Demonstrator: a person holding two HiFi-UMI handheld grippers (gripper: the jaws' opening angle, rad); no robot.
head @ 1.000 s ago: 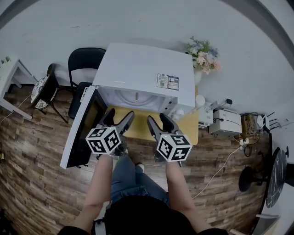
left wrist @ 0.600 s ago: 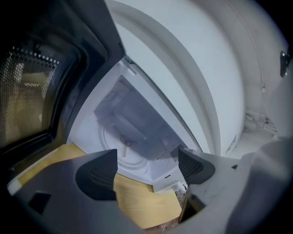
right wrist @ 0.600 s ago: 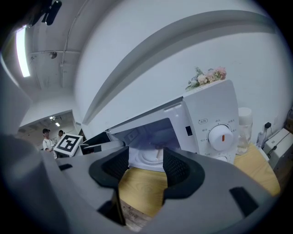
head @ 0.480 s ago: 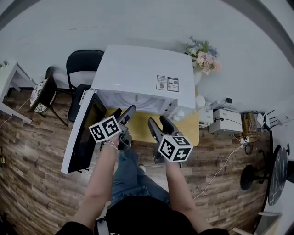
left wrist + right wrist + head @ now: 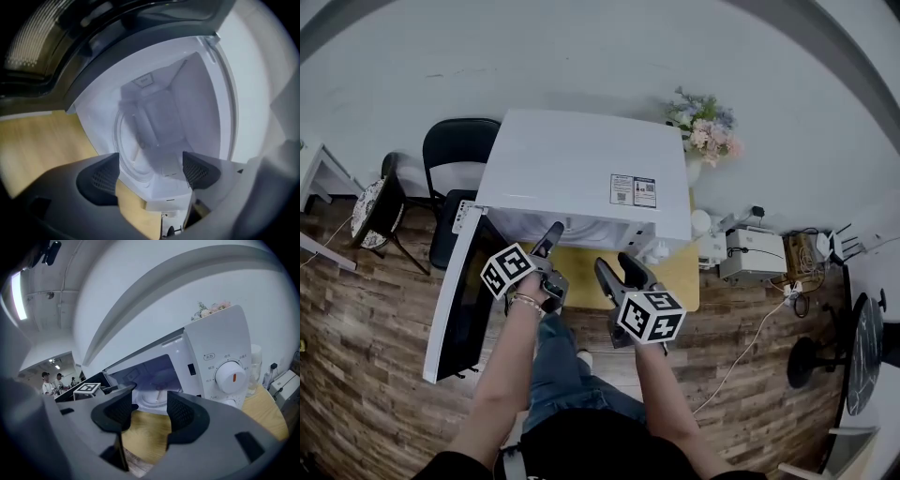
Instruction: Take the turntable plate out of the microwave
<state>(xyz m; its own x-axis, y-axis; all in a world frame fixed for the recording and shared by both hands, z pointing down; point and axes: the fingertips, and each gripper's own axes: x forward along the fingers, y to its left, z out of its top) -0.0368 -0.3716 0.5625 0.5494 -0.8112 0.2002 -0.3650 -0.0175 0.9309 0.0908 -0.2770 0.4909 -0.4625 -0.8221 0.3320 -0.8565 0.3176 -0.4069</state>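
The white microwave (image 5: 581,169) stands on a yellow table (image 5: 675,272) with its door (image 5: 461,291) swung open to the left. The clear turntable plate (image 5: 127,147) lies inside the cavity; it also shows as the plate (image 5: 151,400) in the right gripper view. My left gripper (image 5: 551,236) is rolled onto its side at the mouth of the cavity. It is open (image 5: 150,174), with nothing between the pads. My right gripper (image 5: 617,265) hangs over the table in front of the opening. It too is open and empty (image 5: 149,411). The head view hides the plate under the microwave's top.
The control dial (image 5: 233,377) sits on the microwave's right panel. A vase of flowers (image 5: 701,127) and a white device (image 5: 752,255) stand to the right of it. A black chair (image 5: 455,150) is behind the open door. People (image 5: 49,380) stand far off.
My left gripper has rolled onto its side and moved forward and down to the microwave's opening. The right gripper has stayed in place, still open.
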